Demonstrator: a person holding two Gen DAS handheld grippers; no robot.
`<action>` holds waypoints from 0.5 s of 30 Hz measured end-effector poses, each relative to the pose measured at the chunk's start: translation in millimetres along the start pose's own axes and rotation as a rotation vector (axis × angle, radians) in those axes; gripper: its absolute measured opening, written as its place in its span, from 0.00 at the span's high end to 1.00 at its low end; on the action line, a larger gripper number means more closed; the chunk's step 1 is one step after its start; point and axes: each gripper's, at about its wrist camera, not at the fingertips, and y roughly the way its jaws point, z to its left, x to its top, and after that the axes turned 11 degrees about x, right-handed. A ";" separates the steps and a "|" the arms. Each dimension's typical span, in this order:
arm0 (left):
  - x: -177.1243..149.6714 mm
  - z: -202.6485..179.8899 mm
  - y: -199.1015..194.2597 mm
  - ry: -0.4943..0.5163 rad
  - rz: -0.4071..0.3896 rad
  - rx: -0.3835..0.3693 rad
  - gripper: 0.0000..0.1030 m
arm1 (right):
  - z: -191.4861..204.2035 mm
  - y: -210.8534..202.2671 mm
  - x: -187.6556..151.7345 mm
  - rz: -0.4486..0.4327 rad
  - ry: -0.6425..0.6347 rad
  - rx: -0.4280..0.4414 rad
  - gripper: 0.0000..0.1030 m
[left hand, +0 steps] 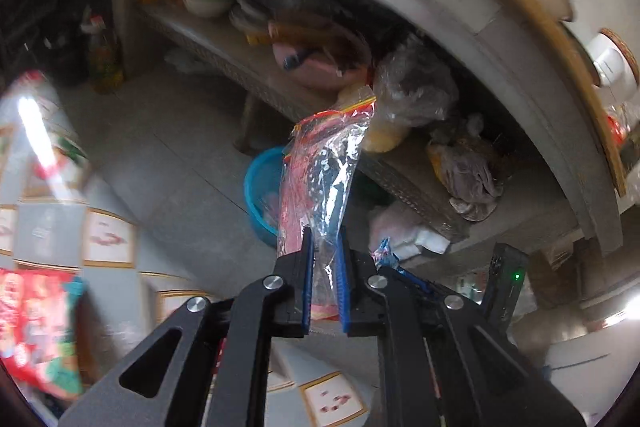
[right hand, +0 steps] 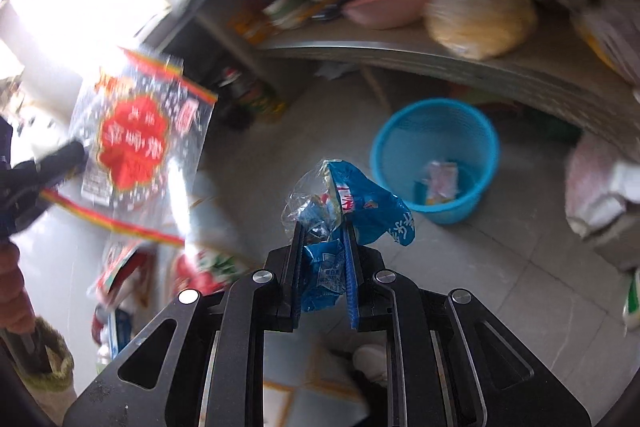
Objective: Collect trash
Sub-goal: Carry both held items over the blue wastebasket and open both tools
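Trash was held in both grippers. The left gripper (left hand: 325, 259) was closed on a clear crinkled plastic bag with red printing and a red-yellow striped edge (left hand: 320, 183), pinched between its blue pads, the bag standing up and away from the jaws. In the right wrist view the same bag (right hand: 136, 135) appeared at far left, hanging from the left gripper (right hand: 60, 163). The right gripper (right hand: 323, 247) was clamped on a crumpled blue and clear plastic wrapper (right hand: 360, 211), which bulged out above and to the right of the jaws. A round blue plastic mesh wastebasket (right hand: 436, 147) stood on the grey tiled floor (right hand: 460, 267), beyond and to the right of the wrapper, with a few scraps at its bottom. Behind the basket ran a low grey shelf (right hand: 440, 55) crowded with bags and bowls, blurred. A pale shoe (right hand: 370, 357) showed below the right gripper.
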 end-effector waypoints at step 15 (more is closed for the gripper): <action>75.4 -35.0 236.7 -0.090 0.269 0.011 0.89 | -118.2 90.3 79.3 -0.060 0.218 -0.045 0.79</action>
